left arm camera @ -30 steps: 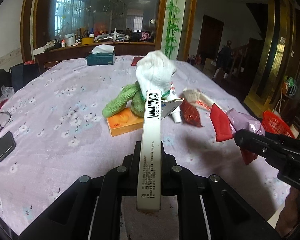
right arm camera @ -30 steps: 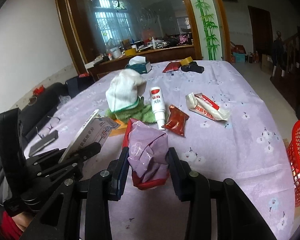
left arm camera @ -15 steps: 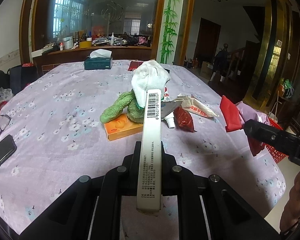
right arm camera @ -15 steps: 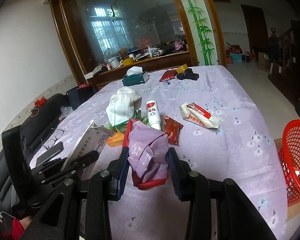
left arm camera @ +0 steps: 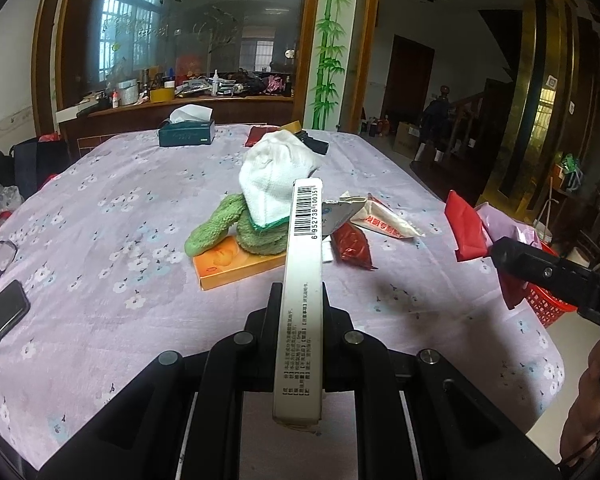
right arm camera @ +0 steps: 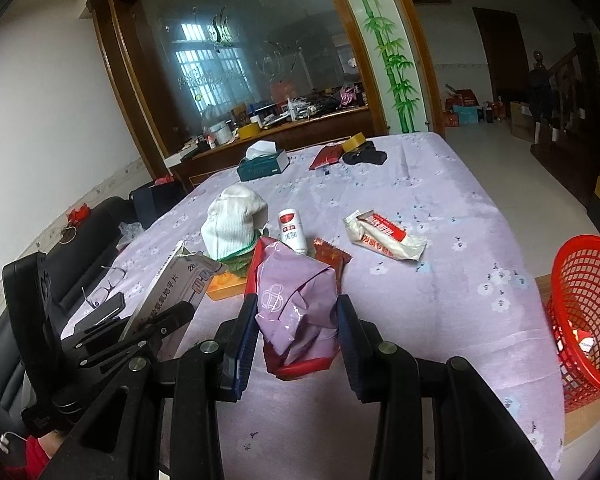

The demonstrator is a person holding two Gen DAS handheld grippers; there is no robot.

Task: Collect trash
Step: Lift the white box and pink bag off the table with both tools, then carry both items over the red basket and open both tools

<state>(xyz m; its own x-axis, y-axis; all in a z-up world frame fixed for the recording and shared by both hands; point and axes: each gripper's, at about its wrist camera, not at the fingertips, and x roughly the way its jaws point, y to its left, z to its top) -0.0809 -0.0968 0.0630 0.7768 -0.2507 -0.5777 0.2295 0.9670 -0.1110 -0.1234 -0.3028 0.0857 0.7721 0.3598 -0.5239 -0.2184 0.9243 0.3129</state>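
My left gripper (left arm camera: pixel 300 300) is shut on a long white medicine box (left arm camera: pixel 302 280) with a barcode, held above the near table edge; the box also shows in the right wrist view (right arm camera: pixel 172 292). My right gripper (right arm camera: pixel 296 312) is shut on a crumpled purple and red wrapper (right arm camera: pixel 300 304), also seen at the right of the left wrist view (left arm camera: pixel 484 228). A red mesh basket (right arm camera: pixel 584 312) stands on the floor past the table's right edge. On the table lie a dark red snack packet (right arm camera: pixel 332 256), a white and red wrapper (right arm camera: pixel 384 236) and a small white bottle (right arm camera: pixel 292 230).
A white hat (left arm camera: pixel 272 184) sits on green fuzzy cloth (left arm camera: pixel 228 228) over an orange box (left arm camera: pixel 232 264). A tissue box (left arm camera: pixel 186 132) stands at the back. Glasses and a phone (left arm camera: pixel 0 312) lie at the left edge. The purple floral tablecloth (left arm camera: pixel 100 200) covers the table.
Both grippers have pulled back and risen from the table with their loads still held. The red basket has come more fully into the right wrist view.
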